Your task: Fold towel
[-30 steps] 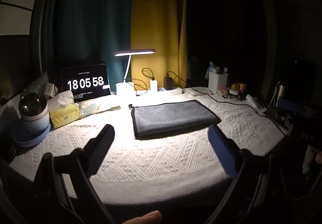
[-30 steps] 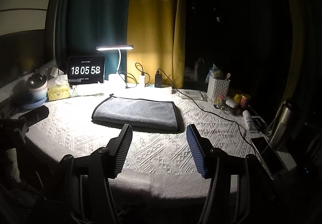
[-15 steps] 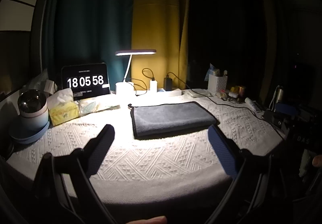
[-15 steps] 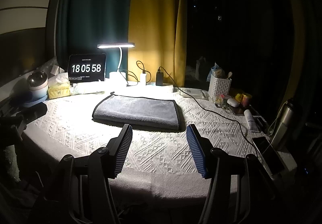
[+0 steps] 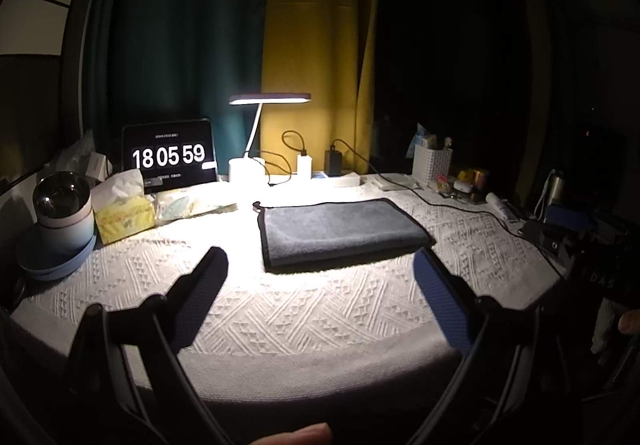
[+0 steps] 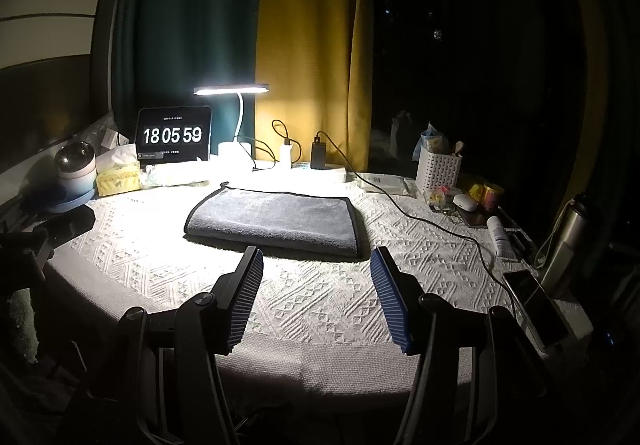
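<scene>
A grey towel [image 5: 340, 231] with a dark border lies folded flat in a rectangle on the white textured tablecloth [image 5: 304, 309], under the desk lamp. It also shows in the right wrist view [image 6: 276, 223]. My left gripper [image 5: 320, 265] is open and empty, held back near the table's front edge, short of the towel. My right gripper [image 6: 316, 265] is open and empty too, just in front of the towel's near edge and above the cloth.
A lit desk lamp [image 5: 270, 99] and a clock tablet [image 5: 170, 157] stand at the back. A tissue box [image 5: 124, 213] and a round device [image 5: 62, 209] sit at the left. A white basket [image 6: 438, 171], cables, small items, a phone [image 6: 534, 303] and a flask [image 6: 568, 233] crowd the right.
Both grippers have drawn back slightly from the table, still open. The towel has not moved. The clock went from 18:05:58 to 18:05:59.
</scene>
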`<action>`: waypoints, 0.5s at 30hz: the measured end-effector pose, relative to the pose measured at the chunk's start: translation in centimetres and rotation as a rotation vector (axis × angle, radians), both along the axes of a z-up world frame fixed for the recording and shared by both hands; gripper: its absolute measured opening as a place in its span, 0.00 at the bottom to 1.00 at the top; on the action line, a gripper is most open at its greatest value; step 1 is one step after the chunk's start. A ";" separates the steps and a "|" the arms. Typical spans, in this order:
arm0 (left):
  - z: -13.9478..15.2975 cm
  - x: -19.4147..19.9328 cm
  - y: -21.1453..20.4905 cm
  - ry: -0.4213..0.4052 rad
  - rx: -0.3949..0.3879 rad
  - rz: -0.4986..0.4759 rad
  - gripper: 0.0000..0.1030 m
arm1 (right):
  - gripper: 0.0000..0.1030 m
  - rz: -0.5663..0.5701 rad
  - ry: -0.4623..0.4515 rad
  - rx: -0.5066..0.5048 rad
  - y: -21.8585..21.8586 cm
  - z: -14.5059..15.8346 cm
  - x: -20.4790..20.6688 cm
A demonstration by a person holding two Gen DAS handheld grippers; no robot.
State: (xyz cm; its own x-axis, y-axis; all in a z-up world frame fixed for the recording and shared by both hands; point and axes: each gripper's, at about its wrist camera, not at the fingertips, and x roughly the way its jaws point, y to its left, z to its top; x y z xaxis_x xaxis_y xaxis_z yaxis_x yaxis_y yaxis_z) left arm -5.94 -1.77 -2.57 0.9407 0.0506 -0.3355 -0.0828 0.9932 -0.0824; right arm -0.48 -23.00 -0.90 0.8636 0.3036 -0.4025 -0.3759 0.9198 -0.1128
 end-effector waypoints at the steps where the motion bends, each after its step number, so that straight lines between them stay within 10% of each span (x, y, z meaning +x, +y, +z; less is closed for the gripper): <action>1: 0.0 0.0 0.0 0.000 0.000 0.000 0.92 | 0.57 0.000 -0.001 0.000 0.0 0.0 0.0; 15: 0.3 -0.1 0.3 -0.016 -0.008 0.007 0.92 | 0.57 0.010 0.000 0.004 0.0 0.1 -0.1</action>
State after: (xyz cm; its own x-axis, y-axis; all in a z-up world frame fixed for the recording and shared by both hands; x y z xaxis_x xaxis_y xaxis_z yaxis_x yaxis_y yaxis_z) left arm -6.04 -1.48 -2.31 0.9456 0.0545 -0.3207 -0.0881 0.9919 -0.0912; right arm -0.56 -23.04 -0.83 0.8606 0.3137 -0.4013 -0.3851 0.9164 -0.1095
